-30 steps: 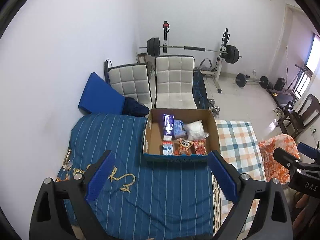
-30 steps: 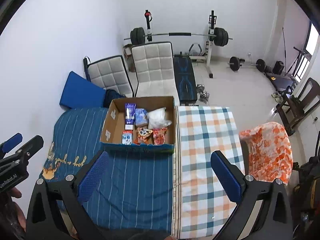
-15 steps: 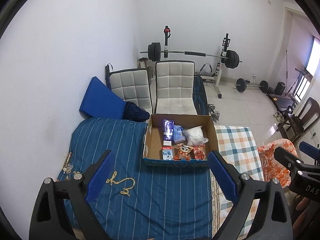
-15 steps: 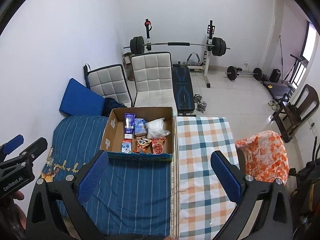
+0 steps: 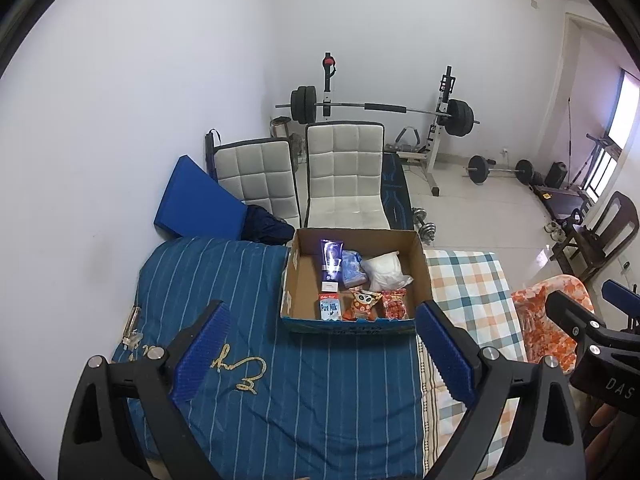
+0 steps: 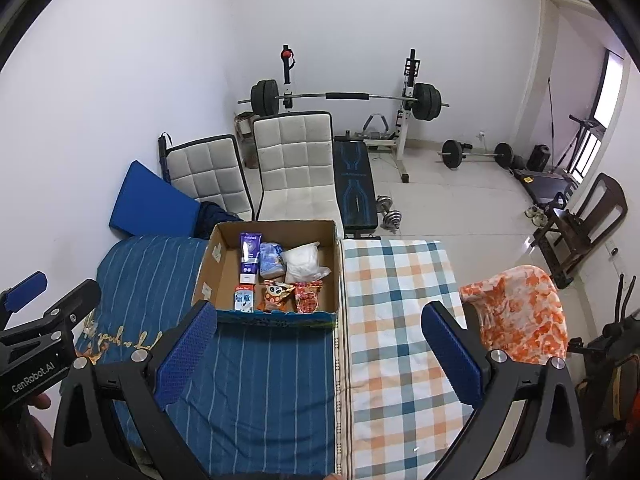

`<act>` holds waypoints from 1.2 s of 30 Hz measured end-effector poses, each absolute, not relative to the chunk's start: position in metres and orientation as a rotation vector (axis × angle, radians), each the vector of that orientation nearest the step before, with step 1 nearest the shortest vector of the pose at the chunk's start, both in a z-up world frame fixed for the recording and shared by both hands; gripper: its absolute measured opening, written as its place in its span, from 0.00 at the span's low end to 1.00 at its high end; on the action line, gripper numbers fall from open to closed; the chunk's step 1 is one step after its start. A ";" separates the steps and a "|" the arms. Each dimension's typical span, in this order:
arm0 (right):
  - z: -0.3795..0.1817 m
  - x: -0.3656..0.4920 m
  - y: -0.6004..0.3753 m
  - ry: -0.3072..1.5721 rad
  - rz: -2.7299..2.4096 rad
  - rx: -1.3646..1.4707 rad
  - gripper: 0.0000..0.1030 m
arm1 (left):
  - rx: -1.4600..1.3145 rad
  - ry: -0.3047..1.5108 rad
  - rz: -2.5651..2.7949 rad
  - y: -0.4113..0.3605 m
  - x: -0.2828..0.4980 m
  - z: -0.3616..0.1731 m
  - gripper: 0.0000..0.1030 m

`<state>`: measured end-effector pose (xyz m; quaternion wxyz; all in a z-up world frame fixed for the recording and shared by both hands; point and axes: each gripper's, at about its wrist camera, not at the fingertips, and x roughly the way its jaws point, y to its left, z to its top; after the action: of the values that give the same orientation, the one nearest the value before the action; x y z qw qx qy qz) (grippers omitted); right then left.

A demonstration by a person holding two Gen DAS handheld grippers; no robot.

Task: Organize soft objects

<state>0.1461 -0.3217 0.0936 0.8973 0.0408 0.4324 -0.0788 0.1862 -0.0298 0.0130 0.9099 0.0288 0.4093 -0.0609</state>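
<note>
I had pulled both my hands back and up, so the cardboard box [image 5: 423, 268] looked smaller and farther off than a second before. My left gripper [image 5: 322, 354] was wide open and held nothing. My right gripper [image 6: 320, 350] was wide open and empty too.

The soft things all lay inside the box: a purple tube [image 5: 331, 259], a blue pack [image 5: 352, 268], a white bag [image 5: 385, 270], a milk carton [image 5: 329, 307], a panda snack bag [image 5: 362, 304] and a red snack bag [image 5: 394, 305]. I thought they were light and squishy, and the shiny bags might slip. I would pinch each one across its middle, gently.

The box sat on the blue striped blanket [image 5: 224, 280]. The checked blanket [image 6: 396, 300] lay just right of the box, bare. Two white chairs [image 5: 344, 176] stood behind the box. The box walls could get in my way.
</note>
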 end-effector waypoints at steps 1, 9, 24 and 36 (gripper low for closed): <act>0.094 0.145 -0.322 0.894 -0.167 0.084 1.00 | 0.060 0.844 -0.129 -0.030 0.186 0.013 0.92; 0.091 0.141 -0.324 0.895 -0.177 0.093 1.00 | 0.066 0.860 -0.156 -0.036 0.188 0.009 0.92; 0.087 0.135 -0.326 0.904 -0.178 0.106 1.00 | 0.065 0.862 -0.160 -0.036 0.188 0.010 0.92; 0.081 0.131 -0.325 0.909 -0.188 0.108 1.00 | 0.060 0.863 -0.158 -0.037 0.187 0.009 0.92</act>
<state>0.1311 -0.3252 0.0806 0.8928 0.0520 0.4383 -0.0904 0.1875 -0.0368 0.0090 0.9049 0.0292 0.4177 -0.0767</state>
